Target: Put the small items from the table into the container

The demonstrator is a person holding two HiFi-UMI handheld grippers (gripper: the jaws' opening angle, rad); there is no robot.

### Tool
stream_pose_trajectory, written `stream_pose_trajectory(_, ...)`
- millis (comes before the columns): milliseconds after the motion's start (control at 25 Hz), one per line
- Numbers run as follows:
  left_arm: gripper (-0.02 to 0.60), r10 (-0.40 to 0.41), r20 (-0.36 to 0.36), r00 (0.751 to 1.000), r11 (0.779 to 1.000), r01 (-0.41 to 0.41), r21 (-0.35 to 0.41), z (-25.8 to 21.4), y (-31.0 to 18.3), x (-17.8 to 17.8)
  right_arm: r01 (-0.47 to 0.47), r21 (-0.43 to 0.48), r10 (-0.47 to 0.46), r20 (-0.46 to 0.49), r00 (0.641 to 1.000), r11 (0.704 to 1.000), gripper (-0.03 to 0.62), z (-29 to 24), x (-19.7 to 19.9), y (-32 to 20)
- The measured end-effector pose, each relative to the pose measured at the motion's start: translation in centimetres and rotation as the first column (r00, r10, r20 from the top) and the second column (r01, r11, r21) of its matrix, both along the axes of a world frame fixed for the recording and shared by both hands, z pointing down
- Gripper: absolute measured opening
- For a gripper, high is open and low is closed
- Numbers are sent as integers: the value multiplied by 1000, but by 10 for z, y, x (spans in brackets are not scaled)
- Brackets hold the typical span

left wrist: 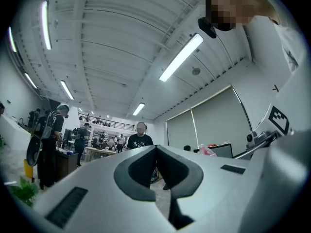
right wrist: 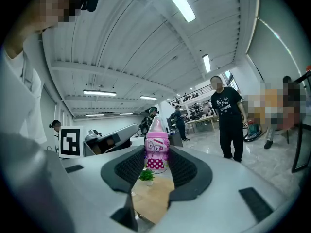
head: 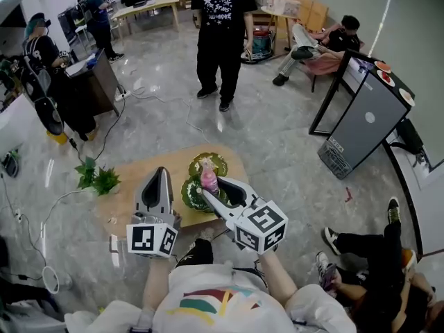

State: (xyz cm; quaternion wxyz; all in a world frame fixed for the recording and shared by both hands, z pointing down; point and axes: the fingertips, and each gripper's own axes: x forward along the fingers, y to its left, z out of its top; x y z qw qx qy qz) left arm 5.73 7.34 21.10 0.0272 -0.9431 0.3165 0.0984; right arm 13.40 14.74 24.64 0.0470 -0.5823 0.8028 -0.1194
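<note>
I see bright, even light from ceiling tubes (left wrist: pixel 181 57), glare on the glossy floor (head: pixel 263 137), fisheye warping at edges.

Small plant (head: pixel 97 177) crowding left edge of surface (head: pixel 129 186); bare wood lying open between plant and green dishes (head: pixel 189 191).

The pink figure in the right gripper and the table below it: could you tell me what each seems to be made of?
The pink figure looks like glossy moulded plastic: a smooth sheen, a printed face and a dotted skirt. The table seems to be light wood or a wood-look laminate with a matte finish: it is an even tan, and no grain can be made out.
</note>
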Motion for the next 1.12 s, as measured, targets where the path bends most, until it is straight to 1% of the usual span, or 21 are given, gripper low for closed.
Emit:
stream_pose_trajectory(160, 8, 4, -4, 1000, 1000, -4, -17, 11, 2, -13, -21, -25, 21, 25, 999, 999, 163, 14, -16, 14)
stream_pose_trajectory(320, 8, 43, -17, 999, 999, -43, -4, 7, 6, -17, -39, -47, 40, 21, 999, 998, 163, 18, -31, 17)
stream_pose_trajectory(480, 8, 76, -12, 997, 997, -76, -11, 10, -9, -36, -77, -46, 78, 30, 996, 996, 163, 16, -50, -2)
stream_pose_trajectory(600, 8, 87, -23, 996, 996, -87, -14, 7, -23, -62, -107, -33, 109, 51, 993, 994, 163, 9, -67, -18)
stream_pose_trajectory(760, 8, 133, -23, 991, 991, -133, -5, 18, -56, -96, -159, 9, 159, 7, 987, 987, 163, 9, -101, -51)
stream_pose_trajectory(880, 8, 197, -19, 980, 980, -197, -6, 26, -79, -112, -249, 23, 249, -11, 968, 968, 163, 17, -122, -68)
stream_pose_trajectory(1000, 8, 262, -20, 965, 965, -262, -14, 36, -98, -123, -365, 27, 365, -5, 931, 931, 163, 29, -138, -78)
stream_pose_trajectory(1120, 8, 336, 3, 942, 941, -336, -32, 53, -108, -132, -440, 4, 440, 14, 898, 898, 163, 47, -157, -85)
